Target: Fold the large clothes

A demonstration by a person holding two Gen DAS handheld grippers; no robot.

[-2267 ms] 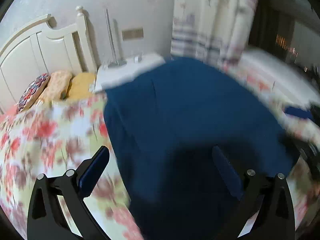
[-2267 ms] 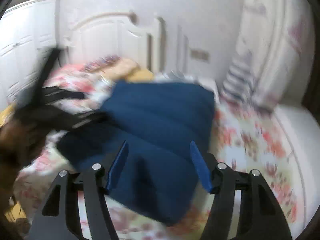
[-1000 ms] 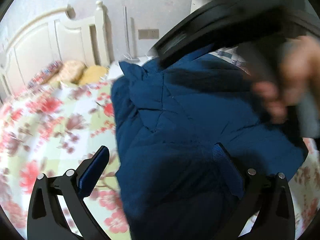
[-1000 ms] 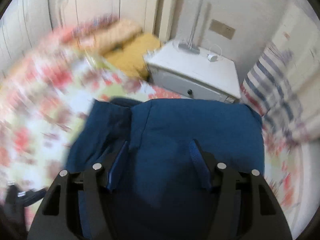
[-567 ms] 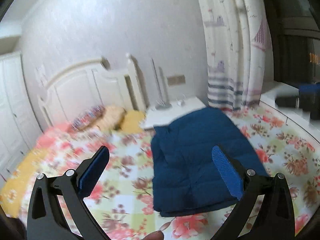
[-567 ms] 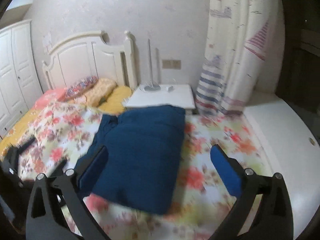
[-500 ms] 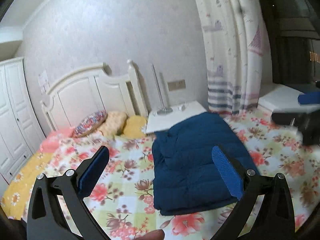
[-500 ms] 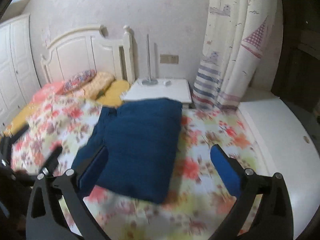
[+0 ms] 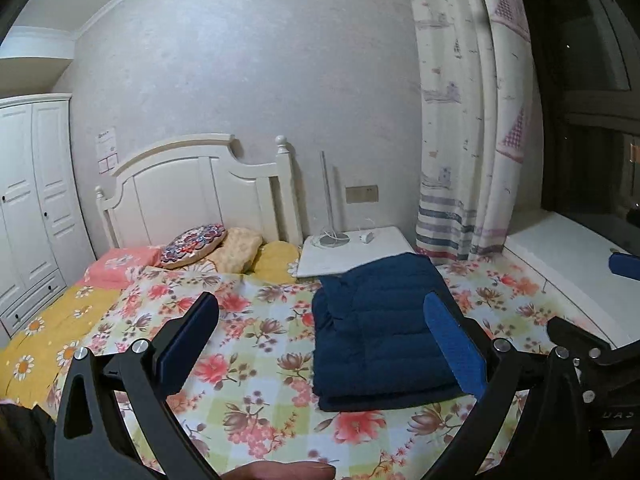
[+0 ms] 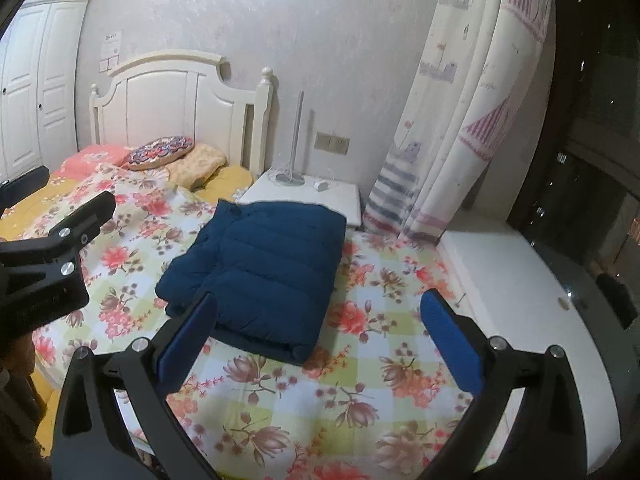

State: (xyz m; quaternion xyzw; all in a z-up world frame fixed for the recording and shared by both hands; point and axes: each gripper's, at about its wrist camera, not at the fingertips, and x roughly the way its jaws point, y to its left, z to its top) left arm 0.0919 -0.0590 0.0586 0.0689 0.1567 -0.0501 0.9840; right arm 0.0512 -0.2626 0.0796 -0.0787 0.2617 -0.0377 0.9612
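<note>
A navy puffer jacket [image 9: 380,328] lies folded in a neat rectangle on the floral bedspread [image 9: 248,344], near the bed's right side. The right wrist view shows the same jacket [image 10: 260,264] with its fold edge toward me. My left gripper [image 9: 320,302] hangs open above the bed, well short of the jacket, nothing between its blue pads. Just as wide open and empty is my right gripper [image 10: 319,299], also back from the jacket. The left gripper's fingers [image 10: 86,210] show at the left edge of the right wrist view.
A white nightstand [image 9: 356,248] with a lamp base stands behind the jacket. Pillows [image 9: 196,240] lie against the white headboard [image 9: 192,192]. A patterned curtain [image 9: 460,140] and a white window ledge [image 10: 516,280] border the right side. A white wardrobe [image 9: 28,200] stands far left.
Both grippers have pulled back and risen away from the jacket, which now lies folded on the bed. The right gripper's jaws have gone from narrow to wide.
</note>
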